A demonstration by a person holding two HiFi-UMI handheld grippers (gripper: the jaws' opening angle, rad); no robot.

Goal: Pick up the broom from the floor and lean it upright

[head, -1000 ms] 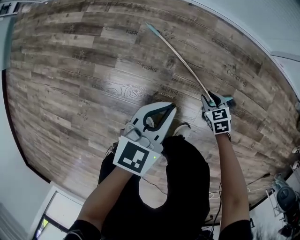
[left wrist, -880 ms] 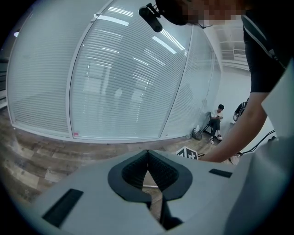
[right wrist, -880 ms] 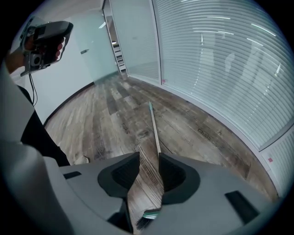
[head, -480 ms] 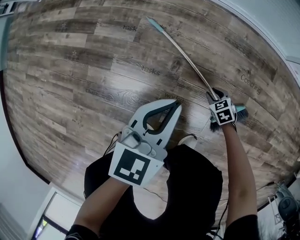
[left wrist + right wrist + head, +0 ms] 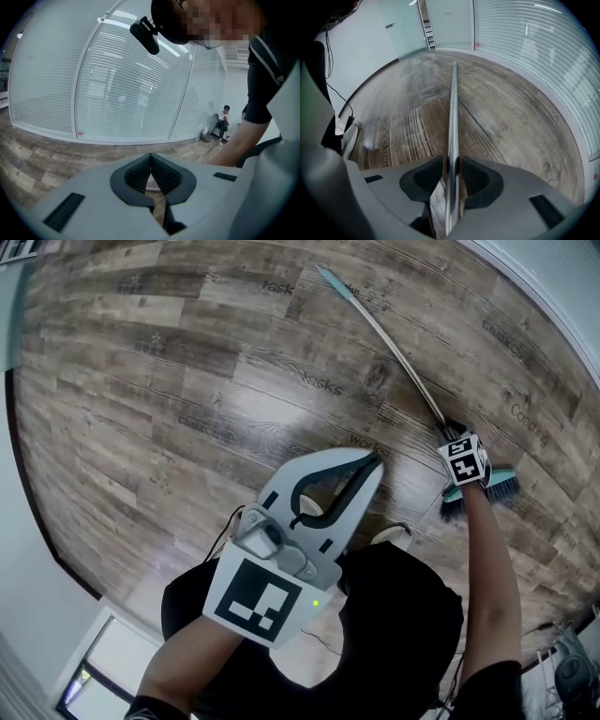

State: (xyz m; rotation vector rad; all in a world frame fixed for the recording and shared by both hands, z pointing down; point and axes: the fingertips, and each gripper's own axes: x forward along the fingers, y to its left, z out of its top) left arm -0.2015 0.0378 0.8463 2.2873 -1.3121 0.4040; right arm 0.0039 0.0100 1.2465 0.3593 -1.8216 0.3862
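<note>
The broom has a long silver handle with a teal tip and a teal head with dark bristles. It stretches from the wood floor's far middle to the right. My right gripper is shut on the handle just above the head. In the right gripper view the silver handle runs straight away between the jaws of my right gripper. My left gripper is held in front of my body, shut with nothing in it; in its own view my left gripper points at a blind-covered glass wall.
Wood-look flooring fills the head view, bounded by a white wall base at the upper right. A shoe and a black cable lie at the left of the right gripper view. A person sits far off by the glass partition.
My right gripper has moved rightward along with the broom, and the broom head now shows below the gripper. The left gripper has drifted slightly right and closer to the camera.
</note>
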